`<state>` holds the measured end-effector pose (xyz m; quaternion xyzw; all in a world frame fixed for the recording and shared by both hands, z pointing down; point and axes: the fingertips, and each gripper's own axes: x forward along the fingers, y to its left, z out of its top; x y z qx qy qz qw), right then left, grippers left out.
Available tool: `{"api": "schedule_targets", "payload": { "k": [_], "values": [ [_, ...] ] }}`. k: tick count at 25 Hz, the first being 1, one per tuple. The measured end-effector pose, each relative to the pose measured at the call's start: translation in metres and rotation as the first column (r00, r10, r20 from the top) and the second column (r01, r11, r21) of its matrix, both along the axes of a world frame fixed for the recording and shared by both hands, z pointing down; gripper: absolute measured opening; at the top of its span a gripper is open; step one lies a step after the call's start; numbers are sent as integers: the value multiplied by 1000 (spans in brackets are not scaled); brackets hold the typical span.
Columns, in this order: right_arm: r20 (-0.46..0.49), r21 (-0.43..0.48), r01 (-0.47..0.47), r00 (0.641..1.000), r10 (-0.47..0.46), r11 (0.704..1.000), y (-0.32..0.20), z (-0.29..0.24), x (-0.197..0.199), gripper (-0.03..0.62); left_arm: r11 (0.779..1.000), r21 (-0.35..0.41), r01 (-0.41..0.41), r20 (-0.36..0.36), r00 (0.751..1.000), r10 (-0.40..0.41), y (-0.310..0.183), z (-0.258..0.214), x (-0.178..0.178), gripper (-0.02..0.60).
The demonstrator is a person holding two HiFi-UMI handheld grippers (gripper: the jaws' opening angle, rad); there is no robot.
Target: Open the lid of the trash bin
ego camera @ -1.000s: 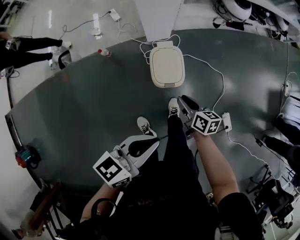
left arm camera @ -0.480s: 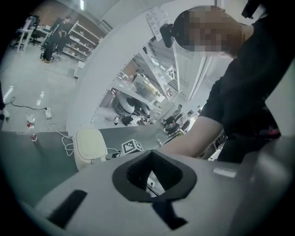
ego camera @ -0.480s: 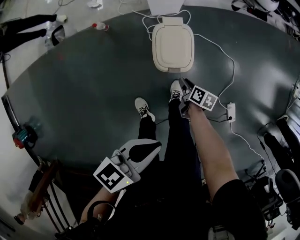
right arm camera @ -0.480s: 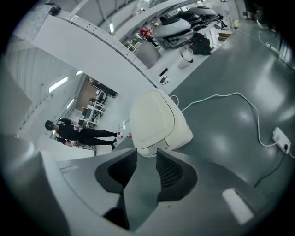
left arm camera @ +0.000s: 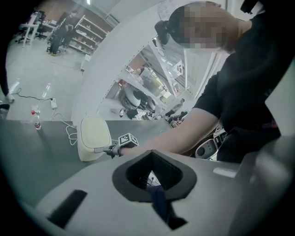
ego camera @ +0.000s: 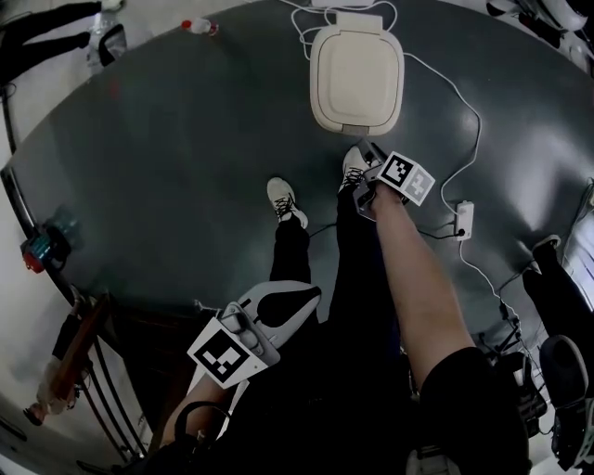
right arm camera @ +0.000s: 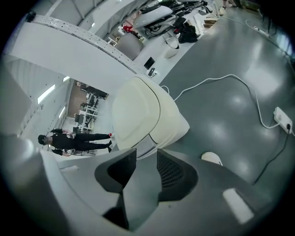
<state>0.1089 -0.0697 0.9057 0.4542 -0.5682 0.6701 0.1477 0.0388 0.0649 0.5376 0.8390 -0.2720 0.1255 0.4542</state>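
The cream trash bin [ego camera: 357, 79] stands on the dark grey floor with its lid down; it also shows in the right gripper view [right arm camera: 138, 113] and small in the left gripper view [left arm camera: 94, 143]. My right gripper [ego camera: 365, 153] points down at the bin's front edge, next to my right shoe [ego camera: 351, 169]. Its jaws [right arm camera: 146, 154] have just been opening and stand apart, gripping nothing. The bin's grey front tab [right arm camera: 144, 146] lies just beyond their tips. My left gripper [ego camera: 311, 295] hangs by my left leg, well away from the bin, with its tips [left arm camera: 152, 154] together and nothing held.
A white cable runs from behind the bin to a power strip [ego camera: 464, 221] on the floor at the right. My left shoe [ego camera: 286, 201] is on the floor. A small bottle [ego camera: 200, 26] lies at the far left. A person in black [right arm camera: 73, 138] stands far off.
The right gripper has dropped and closed in on the bin's front edge, rolling as it went. The left gripper has sunk a little. The bin now sits higher in the head view.
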Motion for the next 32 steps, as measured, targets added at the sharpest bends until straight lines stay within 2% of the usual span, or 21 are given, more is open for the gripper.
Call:
{"api": "schedule_targets", "payload": {
  "k": [6,22,32],
  "values": [
    [8,-19,-19,1000,20,1000,-5,15,-2,150,996,-69,-59,9,998,60,11,19,7,3],
    [-6,-44,-72,997,71,996,3,39,-2,184,995,-99,-15,-17,1000,14,19,39,4,3],
    [-25,-33,-58,998,57,998,2,39,-4,196,994,-113,-13,-25,1000,11,20,38,-6,3]
  ]
}}
